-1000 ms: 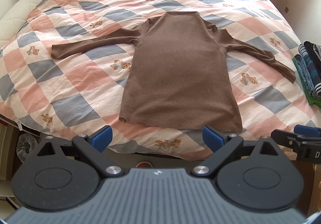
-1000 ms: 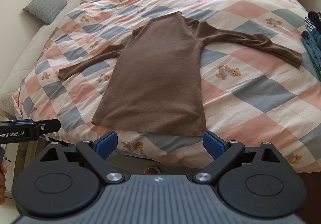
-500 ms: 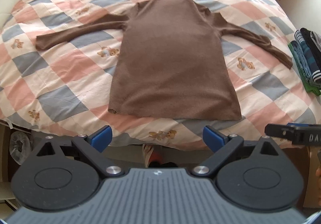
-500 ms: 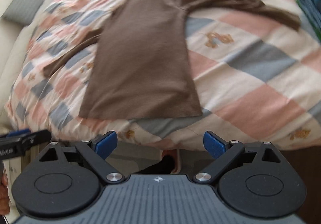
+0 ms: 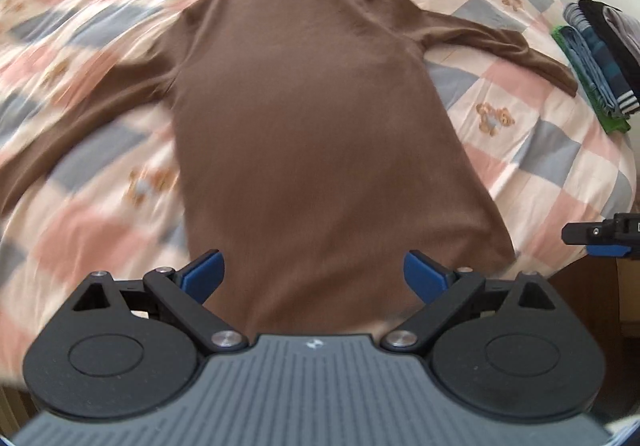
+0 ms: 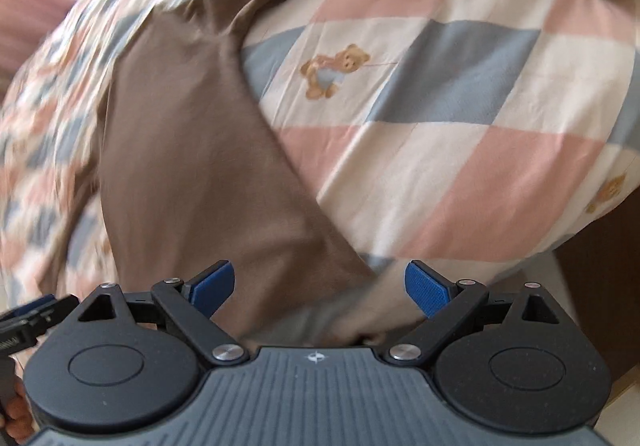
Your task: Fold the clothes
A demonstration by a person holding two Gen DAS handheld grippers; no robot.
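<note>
On the bed (image 5: 520, 150), a brown top (image 5: 312, 134) lies flat and spread, sleeves out to each side, hem nearest. Both grippers hang just over the hem with jaws apart, holding nothing: left gripper (image 5: 314, 276) mid-hem, right gripper (image 6: 320, 284) at its right corner. Judging by this, gripping the hem comes next; each must close on cloth, not quilt. A folded pile (image 5: 600, 58) sits right.

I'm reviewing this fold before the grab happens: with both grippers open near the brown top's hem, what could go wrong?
1. The hem of the brown top lies at the bed's edge, so a pinch by the left gripper could catch the checked quilt too.
2. The right gripper straddles the hem corner and may grab only a sliver, which could slip.
3. Both views are blurred, so aim may be off.
</note>
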